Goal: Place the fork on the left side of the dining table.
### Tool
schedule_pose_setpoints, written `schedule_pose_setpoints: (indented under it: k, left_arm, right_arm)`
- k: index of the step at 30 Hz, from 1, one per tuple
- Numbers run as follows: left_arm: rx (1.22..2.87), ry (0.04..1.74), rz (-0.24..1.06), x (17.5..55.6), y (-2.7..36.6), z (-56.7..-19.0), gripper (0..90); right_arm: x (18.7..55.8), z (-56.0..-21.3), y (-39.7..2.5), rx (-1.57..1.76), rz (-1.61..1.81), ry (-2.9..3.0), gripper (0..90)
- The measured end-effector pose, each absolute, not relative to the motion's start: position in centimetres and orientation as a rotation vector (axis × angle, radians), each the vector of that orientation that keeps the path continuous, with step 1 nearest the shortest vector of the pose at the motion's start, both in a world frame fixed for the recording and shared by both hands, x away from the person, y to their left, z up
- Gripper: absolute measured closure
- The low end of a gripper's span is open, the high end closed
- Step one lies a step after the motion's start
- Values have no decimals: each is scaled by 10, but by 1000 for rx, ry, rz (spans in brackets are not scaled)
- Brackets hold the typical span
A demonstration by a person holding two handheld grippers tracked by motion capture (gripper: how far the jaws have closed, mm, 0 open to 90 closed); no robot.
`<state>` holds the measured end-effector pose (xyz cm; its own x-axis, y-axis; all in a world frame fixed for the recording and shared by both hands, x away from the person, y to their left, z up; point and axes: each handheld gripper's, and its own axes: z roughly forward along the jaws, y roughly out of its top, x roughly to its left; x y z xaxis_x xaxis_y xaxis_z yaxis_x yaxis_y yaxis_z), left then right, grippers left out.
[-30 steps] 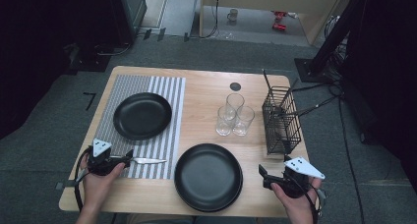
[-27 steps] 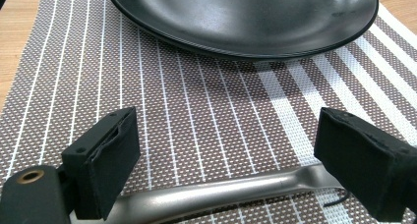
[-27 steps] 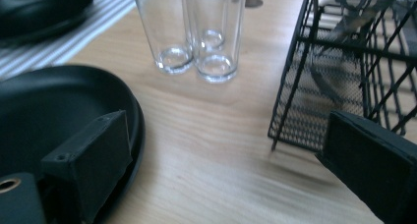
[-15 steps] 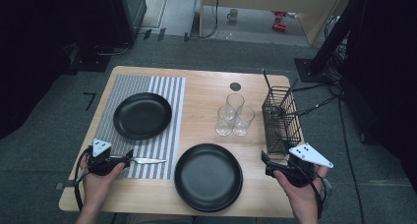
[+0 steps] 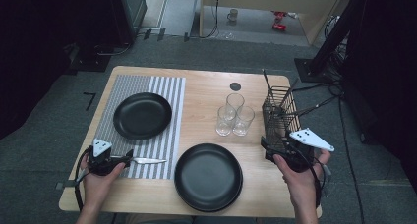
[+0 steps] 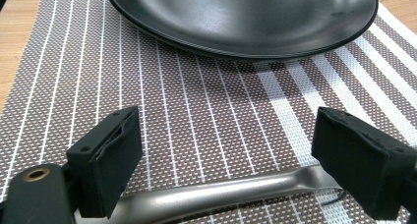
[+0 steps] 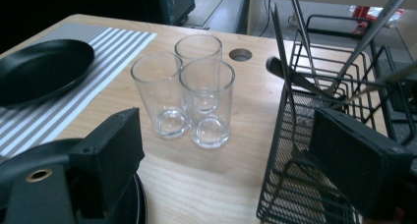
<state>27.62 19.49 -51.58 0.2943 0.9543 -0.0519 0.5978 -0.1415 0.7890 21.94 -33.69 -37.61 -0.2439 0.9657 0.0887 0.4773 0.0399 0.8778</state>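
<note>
Left tongs [image 6: 223,160] wide open, straddling knife [image 6: 216,194] on striped mat [image 6: 196,111]. Right tongs [image 7: 231,160] wide open, empty, at wire basket [image 7: 319,150] edge.

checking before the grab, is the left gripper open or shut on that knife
Open. In the left gripper view the left gripper has its jaws standing wide apart, with the knife handle lying on the placemat between them.

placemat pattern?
Placemat: brown weave with white stripes, widening toward one side. Clearest in the left gripper view.
</note>
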Motion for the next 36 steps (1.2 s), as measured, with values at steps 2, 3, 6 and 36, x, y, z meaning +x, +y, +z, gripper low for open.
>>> schedule_pose_setpoints:
  k: [2,3,6,36]
  left_arm:
    - [1836,1394,622,276,195,-516,129]
    - [1837,1393,622,276,195,-516,129]
    - [1838,1394,623,276,195,-516,129]
    - [1832,1395,624,276,195,-516,137]
  right_arm:
    - [223,-372,-334,1444,1145,1769,143]
    - [225,-371,-332,1439,1143,1769,144]
    - [231,-367,-330,1422,1132,1772,149]
    - [304,-378,-338,1483,986,1665,604]
